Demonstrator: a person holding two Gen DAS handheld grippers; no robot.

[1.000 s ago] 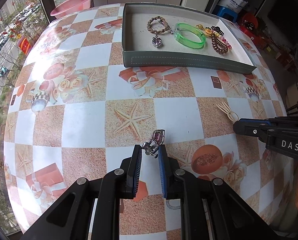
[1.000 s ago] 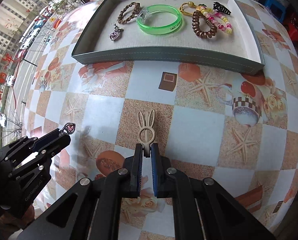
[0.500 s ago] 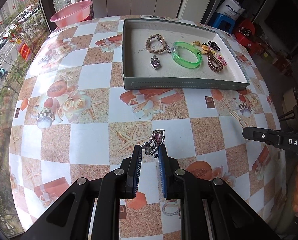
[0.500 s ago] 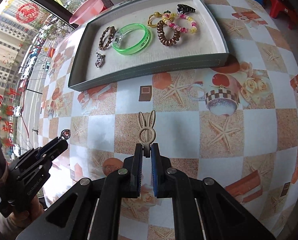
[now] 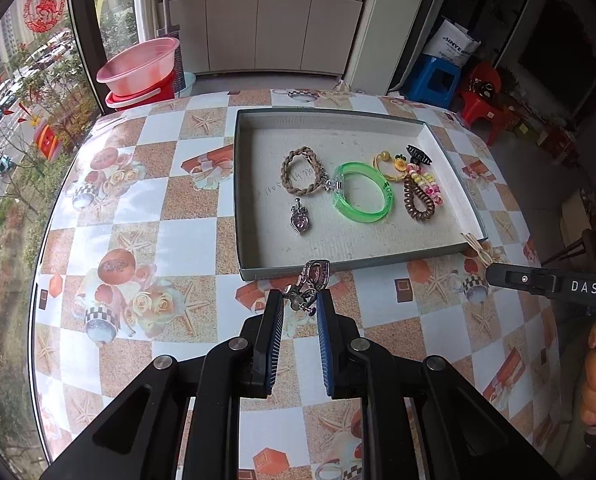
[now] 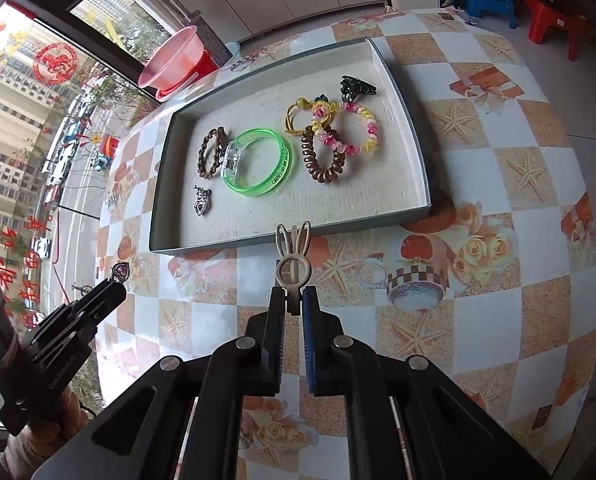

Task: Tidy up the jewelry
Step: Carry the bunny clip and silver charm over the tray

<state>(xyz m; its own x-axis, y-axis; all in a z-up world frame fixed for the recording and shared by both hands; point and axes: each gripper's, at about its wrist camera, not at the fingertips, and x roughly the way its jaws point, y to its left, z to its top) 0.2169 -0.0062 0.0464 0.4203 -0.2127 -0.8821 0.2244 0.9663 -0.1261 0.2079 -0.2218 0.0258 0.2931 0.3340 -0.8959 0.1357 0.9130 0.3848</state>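
My left gripper [image 5: 300,300] is shut on a silver heart pendant [image 5: 313,276] and holds it in the air before the near wall of the grey tray [image 5: 257,273]. It also shows in the right wrist view [image 6: 113,286]. My right gripper [image 6: 293,300] is shut on a beige rabbit-ear hair clip [image 6: 293,254], held in the air just short of the tray [image 6: 281,238]. In the tray lie a braided bracelet [image 5: 301,172], a second heart pendant [image 5: 300,220], a green bangle [image 5: 362,193], a brown coil hair tie [image 5: 417,200], a bead bracelet [image 6: 360,128] and a black claw clip [image 6: 356,86].
The table [image 5: 177,232] carries a checked starfish-and-roses cloth. A pink basin [image 5: 139,66] on a red bucket stands behind the far left edge by the window. Blue [image 5: 438,80] and red [image 5: 480,100] stools stand on the floor at the far right.
Both grippers have risen and drawn back from the table with their items held, so the tray and table look smaller and more of the room shows.
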